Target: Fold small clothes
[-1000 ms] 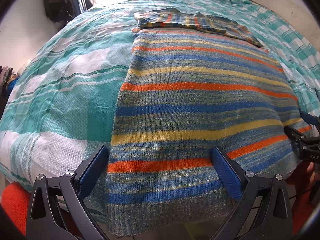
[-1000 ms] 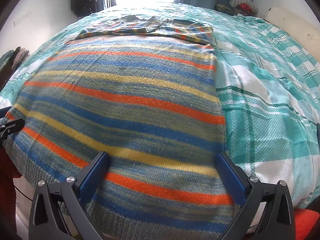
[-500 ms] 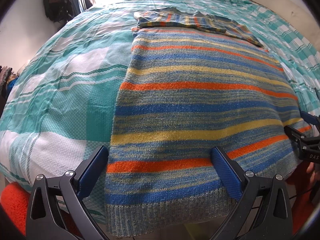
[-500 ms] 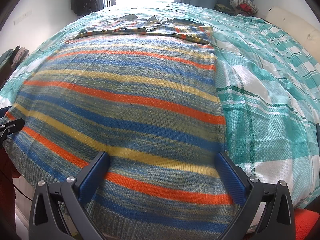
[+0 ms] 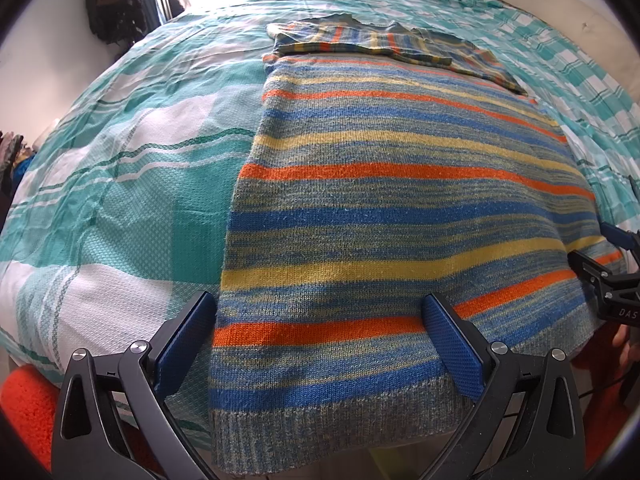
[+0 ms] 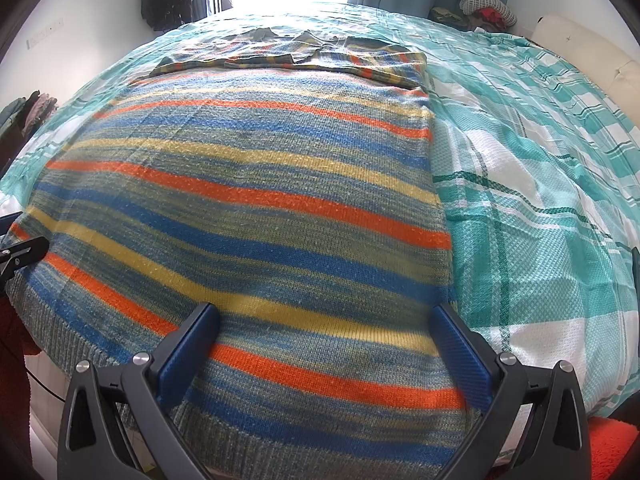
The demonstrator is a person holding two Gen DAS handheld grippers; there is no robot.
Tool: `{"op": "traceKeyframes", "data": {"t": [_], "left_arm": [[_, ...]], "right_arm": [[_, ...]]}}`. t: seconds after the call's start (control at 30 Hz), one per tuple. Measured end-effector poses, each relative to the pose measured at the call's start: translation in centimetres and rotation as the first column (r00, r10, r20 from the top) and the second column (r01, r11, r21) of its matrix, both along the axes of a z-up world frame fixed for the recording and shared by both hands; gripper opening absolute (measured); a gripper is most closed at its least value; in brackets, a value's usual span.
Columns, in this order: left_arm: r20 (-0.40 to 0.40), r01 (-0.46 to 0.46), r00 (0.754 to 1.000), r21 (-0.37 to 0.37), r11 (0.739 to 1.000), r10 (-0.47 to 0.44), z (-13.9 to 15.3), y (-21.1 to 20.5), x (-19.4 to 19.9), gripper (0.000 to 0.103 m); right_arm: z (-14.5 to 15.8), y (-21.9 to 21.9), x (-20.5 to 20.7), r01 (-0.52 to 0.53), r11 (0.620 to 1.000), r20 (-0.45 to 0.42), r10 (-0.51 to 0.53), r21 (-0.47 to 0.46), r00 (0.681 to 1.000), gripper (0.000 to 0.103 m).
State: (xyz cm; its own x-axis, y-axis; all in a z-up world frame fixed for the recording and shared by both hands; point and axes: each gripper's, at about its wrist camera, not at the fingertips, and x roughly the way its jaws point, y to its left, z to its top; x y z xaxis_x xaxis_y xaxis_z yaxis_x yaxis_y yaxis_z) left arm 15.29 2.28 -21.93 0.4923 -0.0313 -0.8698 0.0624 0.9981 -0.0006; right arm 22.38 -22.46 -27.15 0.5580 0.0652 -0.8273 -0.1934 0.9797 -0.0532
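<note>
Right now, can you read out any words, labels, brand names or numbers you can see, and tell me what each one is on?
"DAS": white letters on the black body of the right claw, at the right edge of the left wrist view; the edge cuts the word off, so more letters may follow.
No label or print shows on the sweater or the bedspread.
The wall plate in the right wrist view is too small to read.

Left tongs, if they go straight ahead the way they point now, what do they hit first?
Most likely the striped sweater: the open left tongs already straddle its hem end on the bedspread. Height above it is unclear.
</note>
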Motion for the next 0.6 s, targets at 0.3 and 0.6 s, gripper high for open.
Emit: {"op": "traceKeyframes", "data": {"t": [0.3, 0.6], "left_arm": [[0.008, -0.049, 0.999, -0.088, 0.995, 0.05, 4.0, 4.3, -3.5, 0.101], [-0.123, 0.105, 0.985, -0.135, 0.985, -0.121, 1.2, 2.1, -2.3, 0.076]], "right_arm": [[4.9, -4.3, -2.4, -0.01, 1.0, -0.033, 0.01, -0.011, 0.999, 0.103], [2.5, -10.8, -1.7, 0.126, 0.945, -0.261, -0.044, 0.303, 0.964, 0.089]]}}
